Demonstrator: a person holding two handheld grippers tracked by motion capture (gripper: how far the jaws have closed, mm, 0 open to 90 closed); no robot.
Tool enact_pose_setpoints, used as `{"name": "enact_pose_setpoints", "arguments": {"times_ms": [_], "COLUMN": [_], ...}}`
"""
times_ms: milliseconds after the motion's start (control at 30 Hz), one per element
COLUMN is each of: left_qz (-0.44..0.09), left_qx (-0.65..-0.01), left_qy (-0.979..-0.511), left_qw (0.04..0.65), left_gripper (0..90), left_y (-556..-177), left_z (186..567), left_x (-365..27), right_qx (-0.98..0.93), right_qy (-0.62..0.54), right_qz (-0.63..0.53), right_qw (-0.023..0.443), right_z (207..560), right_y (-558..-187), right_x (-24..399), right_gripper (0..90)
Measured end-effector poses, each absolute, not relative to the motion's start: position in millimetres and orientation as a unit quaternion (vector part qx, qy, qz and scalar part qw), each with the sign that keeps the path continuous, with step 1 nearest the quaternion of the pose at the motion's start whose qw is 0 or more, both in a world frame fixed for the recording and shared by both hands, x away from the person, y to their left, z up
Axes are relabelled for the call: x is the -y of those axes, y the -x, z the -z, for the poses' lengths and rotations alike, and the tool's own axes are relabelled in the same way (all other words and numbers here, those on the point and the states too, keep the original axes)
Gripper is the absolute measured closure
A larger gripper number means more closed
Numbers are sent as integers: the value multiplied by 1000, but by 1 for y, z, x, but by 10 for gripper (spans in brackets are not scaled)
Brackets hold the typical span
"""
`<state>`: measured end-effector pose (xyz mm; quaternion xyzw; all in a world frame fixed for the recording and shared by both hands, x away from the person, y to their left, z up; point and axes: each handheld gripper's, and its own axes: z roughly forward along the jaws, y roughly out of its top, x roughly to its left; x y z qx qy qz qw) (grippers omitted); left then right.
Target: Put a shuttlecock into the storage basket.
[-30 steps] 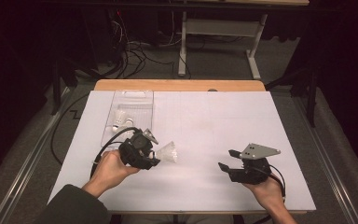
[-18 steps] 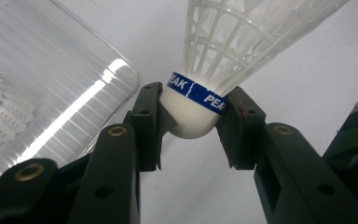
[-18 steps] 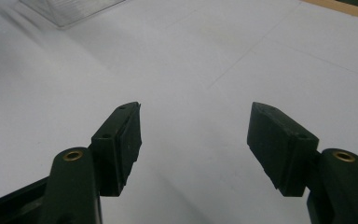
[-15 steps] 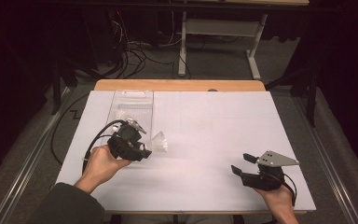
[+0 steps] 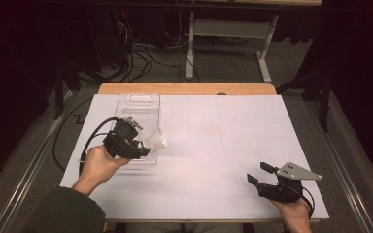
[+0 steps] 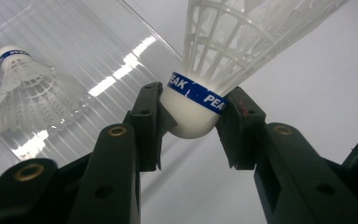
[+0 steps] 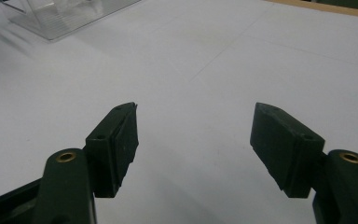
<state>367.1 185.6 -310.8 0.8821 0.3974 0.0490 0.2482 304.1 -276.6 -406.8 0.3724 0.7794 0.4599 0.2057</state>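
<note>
White shuttlecocks: one in left tongs, one traybound.

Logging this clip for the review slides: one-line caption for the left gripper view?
Left gripper clamps a white shuttlecock by its cork, above a clear tray holding another shuttlecock.

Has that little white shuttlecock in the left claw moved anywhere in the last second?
Yes. The shuttlecock, clamped in the left gripper, has travelled away from the person and leftward, and now sits at the near right corner of the clear tray.
</note>
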Motion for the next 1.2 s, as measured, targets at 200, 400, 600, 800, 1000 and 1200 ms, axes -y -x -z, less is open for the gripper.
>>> {"name": "enact_pose_setpoints", "arguments": {"times_ms": [200, 400, 600, 800, 1000, 1200], "left_qz": [-50, -51, -51, -56, -56, -62], "left_qx": [-407, -415, -431, -448, -467, -486], "left_qy": [-877, -873, -864, -856, -850, -843], "left_qw": [249, 252, 255, 251, 236, 222], "left_gripper": [626, 626, 626, 626, 626, 625], "left_y": [-370, -372, -378, -387, -398, -408], "left_z": [309, 309, 309, 311, 315, 322], "left_x": [-191, -195, -202, -207, -210, -210], "right_qx": [-776, -776, -773, -772, -772, -772], "right_qy": [-374, -375, -378, -380, -380, -379], "right_qz": [-464, -465, -467, -467, -468, -468], "right_qw": [204, 204, 204, 204, 203, 203], "right_z": [410, 412, 413, 414, 414, 414], "right_y": [-302, -302, -301, -301, -302, -302], "right_x": [279, 280, 281, 281, 281, 281], "right_gripper": [319, 318, 318, 318, 320, 320]}}
